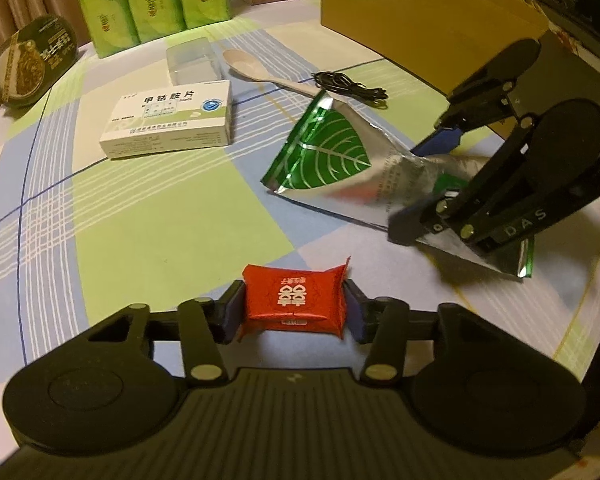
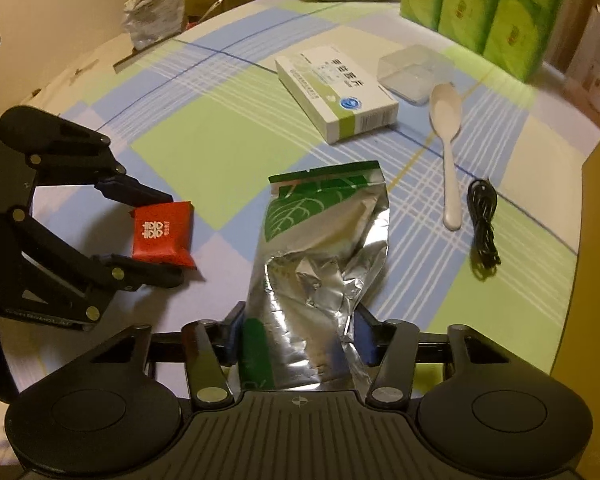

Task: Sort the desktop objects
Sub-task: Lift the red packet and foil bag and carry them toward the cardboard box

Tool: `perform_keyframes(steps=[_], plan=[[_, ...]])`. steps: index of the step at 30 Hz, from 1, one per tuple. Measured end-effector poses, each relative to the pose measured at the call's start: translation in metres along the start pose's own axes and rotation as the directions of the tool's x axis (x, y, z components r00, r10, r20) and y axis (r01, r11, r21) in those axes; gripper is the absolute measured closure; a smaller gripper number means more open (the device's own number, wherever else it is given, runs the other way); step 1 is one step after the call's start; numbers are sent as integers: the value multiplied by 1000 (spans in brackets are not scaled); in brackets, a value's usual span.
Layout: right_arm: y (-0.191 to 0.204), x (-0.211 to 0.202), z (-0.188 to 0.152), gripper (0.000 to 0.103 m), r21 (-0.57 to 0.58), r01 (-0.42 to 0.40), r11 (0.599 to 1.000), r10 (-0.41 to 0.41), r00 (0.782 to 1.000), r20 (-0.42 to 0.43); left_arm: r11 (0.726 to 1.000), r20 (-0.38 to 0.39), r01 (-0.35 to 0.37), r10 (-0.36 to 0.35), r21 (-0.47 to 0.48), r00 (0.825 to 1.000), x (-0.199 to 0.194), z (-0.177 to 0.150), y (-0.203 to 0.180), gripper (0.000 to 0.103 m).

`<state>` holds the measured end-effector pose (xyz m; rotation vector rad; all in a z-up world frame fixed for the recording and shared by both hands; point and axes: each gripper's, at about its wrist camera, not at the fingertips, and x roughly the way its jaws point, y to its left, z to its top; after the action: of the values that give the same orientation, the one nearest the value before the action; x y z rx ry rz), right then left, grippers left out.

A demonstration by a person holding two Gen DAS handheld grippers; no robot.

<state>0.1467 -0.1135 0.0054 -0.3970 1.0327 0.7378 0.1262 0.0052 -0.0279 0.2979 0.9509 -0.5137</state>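
A red candy packet [image 1: 296,300] with white characters lies on the checked tablecloth [image 1: 148,216]. My left gripper [image 1: 294,314] is shut on it, one finger pressing each side. The right wrist view shows the same packet [image 2: 162,236] between the left gripper's [image 2: 156,236] fingers. A crumpled silver foil bag with a green leaf print [image 2: 320,240] lies lengthwise ahead of my right gripper [image 2: 300,332], which is shut on its near end. In the left wrist view that foil bag [image 1: 328,152] sits at centre right, squeezed by the right gripper [image 1: 426,182].
A white medicine box [image 1: 172,120], a clear plastic box [image 1: 194,60], a pale spoon [image 1: 260,72] and a coiled black cable [image 1: 352,88] lie further back. Green tissue packs [image 1: 148,4], a dark food bowl [image 1: 32,64] and a cardboard box [image 1: 420,20] line the table's far edge.
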Motion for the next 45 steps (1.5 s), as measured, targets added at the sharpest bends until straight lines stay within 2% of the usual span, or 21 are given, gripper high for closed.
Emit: perform_keyframes(steps=[4, 11, 18, 26, 45], plan=[[-2, -6, 2, 56, 26, -17, 1000, 15, 999, 39, 1000, 8, 6, -6, -8, 1000, -2, -1, 1, 64], [-10, -23, 13, 56, 68, 9, 998, -17, 992, 123, 999, 40, -4, 6, -43, 999, -8, 5, 7, 65], [-16, -31, 15, 56, 88, 22, 996, -35, 988, 152, 999, 74, -7, 9, -32, 997, -15, 19, 4, 65], [-24, -62, 12, 56, 124, 50, 991, -77, 972, 224, 1000, 121, -17, 16, 5, 992, -28, 35, -13, 65], [-25, -142, -33, 56, 250, 74, 965, -158, 928, 336, 999, 193, -32, 34, -15, 981, -75, 54, -76, 65]])
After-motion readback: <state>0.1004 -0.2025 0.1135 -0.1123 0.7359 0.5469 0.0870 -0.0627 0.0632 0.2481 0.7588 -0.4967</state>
